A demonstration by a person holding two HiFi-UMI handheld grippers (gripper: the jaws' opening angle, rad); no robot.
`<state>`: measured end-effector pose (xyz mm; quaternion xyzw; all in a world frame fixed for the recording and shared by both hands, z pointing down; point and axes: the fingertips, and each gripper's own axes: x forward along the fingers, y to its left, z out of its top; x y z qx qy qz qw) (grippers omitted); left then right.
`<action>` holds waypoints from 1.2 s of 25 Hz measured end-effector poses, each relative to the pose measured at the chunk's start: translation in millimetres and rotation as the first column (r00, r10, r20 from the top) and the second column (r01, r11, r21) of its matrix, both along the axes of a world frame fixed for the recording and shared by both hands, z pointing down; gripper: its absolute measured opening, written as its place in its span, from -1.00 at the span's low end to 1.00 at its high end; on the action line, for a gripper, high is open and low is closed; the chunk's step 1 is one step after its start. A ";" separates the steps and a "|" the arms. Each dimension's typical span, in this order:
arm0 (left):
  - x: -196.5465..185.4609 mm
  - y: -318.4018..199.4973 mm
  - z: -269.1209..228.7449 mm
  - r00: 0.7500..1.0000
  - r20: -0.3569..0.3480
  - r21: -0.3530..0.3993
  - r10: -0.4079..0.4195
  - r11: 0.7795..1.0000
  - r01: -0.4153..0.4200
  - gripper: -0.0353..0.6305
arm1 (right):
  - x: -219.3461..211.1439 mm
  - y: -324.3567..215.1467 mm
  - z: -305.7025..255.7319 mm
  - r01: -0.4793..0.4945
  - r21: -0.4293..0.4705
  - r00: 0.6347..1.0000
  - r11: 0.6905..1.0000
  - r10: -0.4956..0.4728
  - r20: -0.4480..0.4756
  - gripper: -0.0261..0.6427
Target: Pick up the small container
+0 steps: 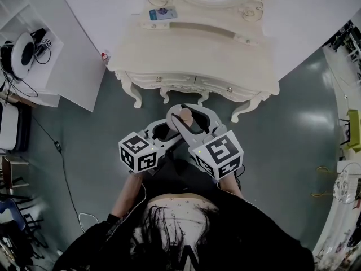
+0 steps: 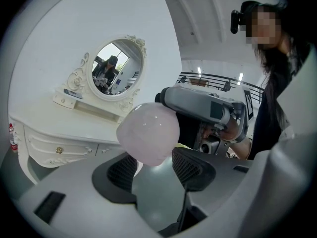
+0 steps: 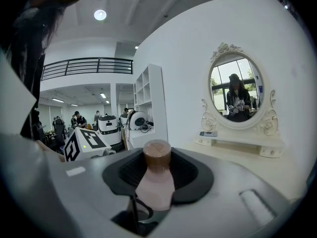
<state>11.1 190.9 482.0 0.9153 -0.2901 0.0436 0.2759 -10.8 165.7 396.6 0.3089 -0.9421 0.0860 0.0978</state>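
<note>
The small container [image 1: 185,115] is pale pink with a brown cap [image 3: 157,154]. It hangs in the air in front of the person, just short of the dressing table. My right gripper [image 1: 189,113] is shut on it, one jaw on each side of its body [image 3: 154,187]. My left gripper [image 1: 169,130] points at it from the left and stands open. In the left gripper view the container's rounded pink end [image 2: 148,133] sits just past the left pads [image 2: 121,170], and grey floor shows through the gap between them.
A cream dressing table [image 1: 192,55] with an oval mirror [image 3: 236,92] stands straight ahead against the white wall. On its top shelf lies a small blue-and-white card [image 1: 162,13]. A white shelf unit [image 1: 34,38] with gear stands to the left, and cables trail over the grey floor [image 1: 62,168].
</note>
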 end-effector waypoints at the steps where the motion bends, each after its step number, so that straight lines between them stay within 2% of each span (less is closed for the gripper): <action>1: 0.4 2.3 0.1 1.000 0.000 -0.001 -0.001 1.000 0.001 -0.26 | 0.3 2.4 0.1 0.001 0.000 1.000 1.000 -0.001 -0.001 -0.49; 30: 6.5 23.6 5.0 1.000 0.003 -0.002 -0.005 1.000 0.005 -0.26 | 6.4 23.1 5.1 0.007 -0.008 1.000 1.000 -0.007 -0.004 -0.49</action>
